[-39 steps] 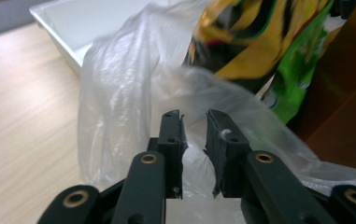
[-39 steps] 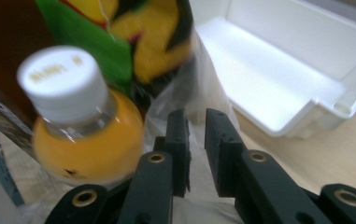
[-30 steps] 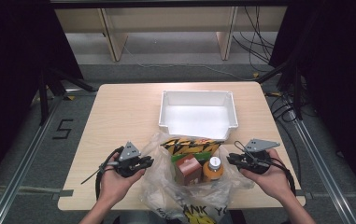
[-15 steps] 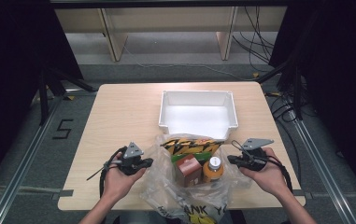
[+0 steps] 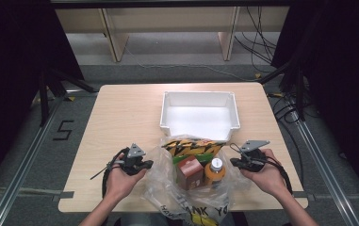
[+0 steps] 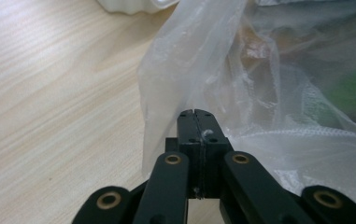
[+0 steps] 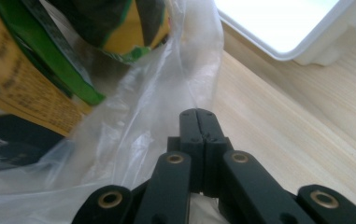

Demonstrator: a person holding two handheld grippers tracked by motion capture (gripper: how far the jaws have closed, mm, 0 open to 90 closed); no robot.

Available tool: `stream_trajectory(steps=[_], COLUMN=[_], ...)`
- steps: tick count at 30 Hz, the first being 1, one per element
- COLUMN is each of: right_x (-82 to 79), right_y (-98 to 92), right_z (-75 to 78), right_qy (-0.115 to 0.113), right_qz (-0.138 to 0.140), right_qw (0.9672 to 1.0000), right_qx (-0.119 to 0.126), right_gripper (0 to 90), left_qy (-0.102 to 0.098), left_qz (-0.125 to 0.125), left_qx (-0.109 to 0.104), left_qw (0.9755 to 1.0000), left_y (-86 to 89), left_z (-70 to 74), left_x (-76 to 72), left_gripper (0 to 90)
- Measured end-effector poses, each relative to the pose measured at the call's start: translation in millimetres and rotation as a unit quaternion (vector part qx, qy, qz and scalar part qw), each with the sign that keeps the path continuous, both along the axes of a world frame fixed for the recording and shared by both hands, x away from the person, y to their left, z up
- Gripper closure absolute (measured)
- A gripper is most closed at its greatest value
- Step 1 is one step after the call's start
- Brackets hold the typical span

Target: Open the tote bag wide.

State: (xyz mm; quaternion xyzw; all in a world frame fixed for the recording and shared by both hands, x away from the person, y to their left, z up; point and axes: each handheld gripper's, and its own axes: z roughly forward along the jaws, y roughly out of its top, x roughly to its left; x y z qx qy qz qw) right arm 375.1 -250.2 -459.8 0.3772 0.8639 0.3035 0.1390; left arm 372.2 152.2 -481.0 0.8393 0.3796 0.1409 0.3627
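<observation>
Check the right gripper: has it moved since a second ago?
Yes. In the high view the right gripper has drawn back toward the person, farther from the white tray, jaws shut on the plastic bag.

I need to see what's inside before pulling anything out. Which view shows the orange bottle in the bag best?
The high view: the orange bottle stands upright with its white cap showing, beside a brown carton in the plastic bag. In both gripper views I can't pick it out behind the film.
</observation>
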Motion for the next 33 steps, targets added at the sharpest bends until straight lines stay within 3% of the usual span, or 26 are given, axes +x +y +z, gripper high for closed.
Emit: stream_trajectory(steps=[1, 3, 4, 6, 9, 10, 13, 14, 15, 16, 17, 18, 19, 21, 22, 23, 27, 28, 30, 33], right_x=[0.0, 1.3, 0.7, 2.8, 3.0, 3.7, 3.6, 4.1, 4.1, 3.6, 2.7, 2.7, 2.3, 0.9, -0.1, -5.2, -14.4, -20.4, -24.5, -36.7], right_y=[0.0, -1.3, -0.1, -2.0, -1.0, -2.3, -0.6, -1.9, -1.9, -1.7, 0.3, 0.3, -4.8, -6.5, -7.7, -12.6, -14.9, -17.5, -17.6, -18.1], right_z=[0.0, -1.0, -1.0, -4.1, -7.1, -7.7, -10.4, -10.5, -10.5, -8.6, -9.9, -9.9, -6.1, -2.3, 0.6, 14.8, 28.2, 38.7, 42.4, 52.0], right_qy=[0.0, 0.006, 0.014, 0.011, 0.006, 0.015, 0.011, 0.011, 0.011, 0.022, 0.018, 0.018, 0.009, 0.009, -0.004, -0.003, -0.027, -0.037, -0.044, -0.054], right_qz=[0.0, 0.004, -0.009, -0.003, -0.012, -0.002, -0.014, -0.007, -0.007, -0.013, -0.032, -0.032, -0.017, -0.019, -0.027, -0.03, -0.026, -0.019, -0.021, -0.015], right_qw=[1.0, 0.9999, 0.9999, 0.9998, 0.9998, 0.9995, 0.9997, 0.9996, 0.9996, 0.9994, 0.9993, 0.9993, 0.9998, 0.9998, 0.9995, 0.9989, 0.9975, 0.9968, 0.9961, 0.9956], right_qx=[0.0, -0.011, -0.004, -0.019, -0.014, -0.028, -0.019, -0.024, -0.024, -0.021, 0.001, 0.001, -0.007, 0.001, 0.015, 0.035, 0.061, 0.068, 0.074, 0.076], right_gripper=[90.0, 90.0, 90.0, 90.0, 90.0, 90.0, 90.0, 90.0, 90.0, 90.0, 90.0, 90.0, 90.0, 88.9, 86.3, 80.5, 74.9, 73.2, 72.5, 71.7], left_qy=[0.012, 0.013, 0.019, 0.03, 0.03, 0.032, 0.029, 0.041, 0.041, 0.041, 0.038, 0.026, 0.027, 0.014, 0.009, -0.002, -0.04, -0.045, -0.072, -0.087], left_qz=[0.004, -0.002, 0.0, 0.012, 0.008, 0.008, 0.009, 0.013, 0.013, 0.014, 0.014, 0.007, 0.009, 0.01, 0.016, 0.018, 0.032, 0.031, 0.023, 0.02], left_qx=[-0.005, 0.008, 0.01, 0.004, 0.013, 0.014, 0.02, 0.015, 0.015, 0.015, 0.016, 0.024, 0.017, 0.009, 0.003, 0.0, -0.048, -0.05, -0.05, -0.07], left_qw=[0.9999, 0.9999, 0.9998, 0.9995, 0.9994, 0.9994, 0.9994, 0.999, 0.999, 0.999, 0.999, 0.9994, 0.9994, 0.9998, 0.9998, 0.9998, 0.9975, 0.9972, 0.9958, 0.9936], left_y=[-0.5, 0.4, 0.2, 0.0, 2.6, 2.6, 1.6, 0.3, 0.3, 0.3, 0.6, 1.7, 1.8, 3.7, 6.0, 7.8, 8.3, 8.7, 10.6, 8.1], left_z=[-1.7, -3.6, -4.7, -8.3, -8.8, -9.0, -9.8, -10.8, -10.8, -10.9, -10.1, -8.0, -6.3, 1.4, 7.4, 12.2, 31.8, 34.0, 44.3, 52.0], left_x=[0.2, 1.9, 2.3, 2.1, 3.4, 3.3, 2.7, 1.4, 1.4, 1.2, 0.6, 1.1, -0.3, -3.1, -5.7, -7.8, -22.0, -23.8, -31.3, -44.2], left_gripper=[89.5, 89.5, 89.5, 89.5, 89.5, 89.4, 89.4, 89.4, 89.2, 89.2, 87.3, 87.3, 82.0, 78.5, 73.7, 65.1, 58.2, 53.8, 53.1, 54.8])
